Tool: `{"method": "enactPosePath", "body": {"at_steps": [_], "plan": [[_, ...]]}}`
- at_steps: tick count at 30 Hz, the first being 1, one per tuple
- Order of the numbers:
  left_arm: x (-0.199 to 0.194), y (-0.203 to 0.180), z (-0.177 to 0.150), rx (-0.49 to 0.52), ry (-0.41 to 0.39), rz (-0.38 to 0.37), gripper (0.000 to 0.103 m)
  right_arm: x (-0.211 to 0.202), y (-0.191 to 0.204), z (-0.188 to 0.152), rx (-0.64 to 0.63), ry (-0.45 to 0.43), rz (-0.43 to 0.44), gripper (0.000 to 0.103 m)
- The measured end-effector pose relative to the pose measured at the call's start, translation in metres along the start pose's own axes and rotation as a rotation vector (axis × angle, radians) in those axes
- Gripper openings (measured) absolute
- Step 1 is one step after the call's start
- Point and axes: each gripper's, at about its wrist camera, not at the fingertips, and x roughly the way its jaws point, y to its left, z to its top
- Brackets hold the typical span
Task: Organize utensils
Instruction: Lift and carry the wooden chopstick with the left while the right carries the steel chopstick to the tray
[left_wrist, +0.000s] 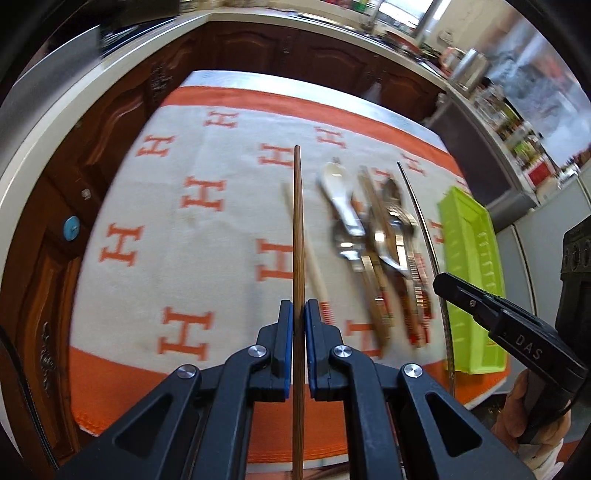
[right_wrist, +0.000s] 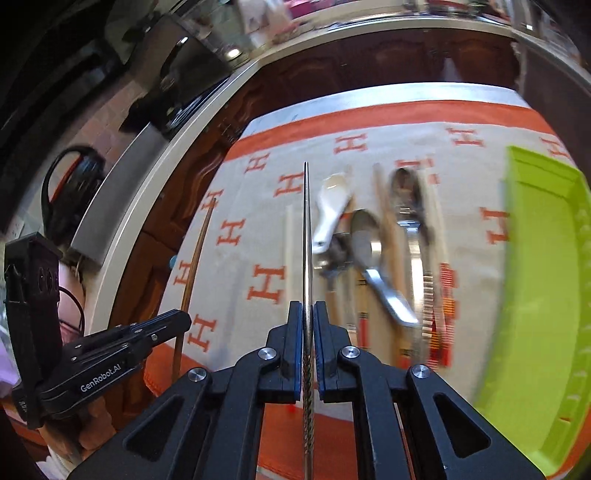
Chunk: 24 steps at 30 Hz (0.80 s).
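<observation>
My left gripper (left_wrist: 299, 310) is shut on a brown wooden chopstick (left_wrist: 297, 229) that points away over the cloth. My right gripper (right_wrist: 306, 314) is shut on a thin metal chopstick (right_wrist: 306, 229) with a twisted handle end. Each gripper shows in the other's view: the right gripper (left_wrist: 439, 282) with the metal chopstick (left_wrist: 417, 206), the left gripper (right_wrist: 186, 319) with the wooden chopstick (right_wrist: 199, 243). On the cloth lie a white ceramic spoon (left_wrist: 338, 195), metal spoons (right_wrist: 369, 243), several patterned chopsticks (left_wrist: 417, 310) and a pale chopstick (right_wrist: 289, 240). A lime green tray (left_wrist: 471, 273) sits right of the pile.
A white cloth with orange H marks (left_wrist: 192, 199) covers the table. Dark wooden cabinets (left_wrist: 110, 122) and a pale counter edge (left_wrist: 48, 122) curve round the far side. Cluttered shelves (left_wrist: 517, 129) stand at the right. A person's hand (left_wrist: 517, 413) holds the right gripper's handle.
</observation>
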Motion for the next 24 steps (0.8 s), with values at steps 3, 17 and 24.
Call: {"method": "enactPosePath", "body": {"at_steps": [3, 17, 24], "plan": [[0.006, -0.046, 0.008, 0.071, 0.020, -0.053, 0.004, -0.022, -0.040, -0.002, 0.072, -0.035, -0.045, 0.005], [0.080, -0.229, 0.047, 0.238, 0.148, -0.173, 0.004, -0.048, -0.171, 0.006, 0.254, -0.101, -0.229, 0.007], [0.129, -0.269, 0.051, 0.264, 0.194, -0.130, 0.004, -0.057, -0.210, 0.007, 0.304, -0.178, -0.235, 0.016]]}}
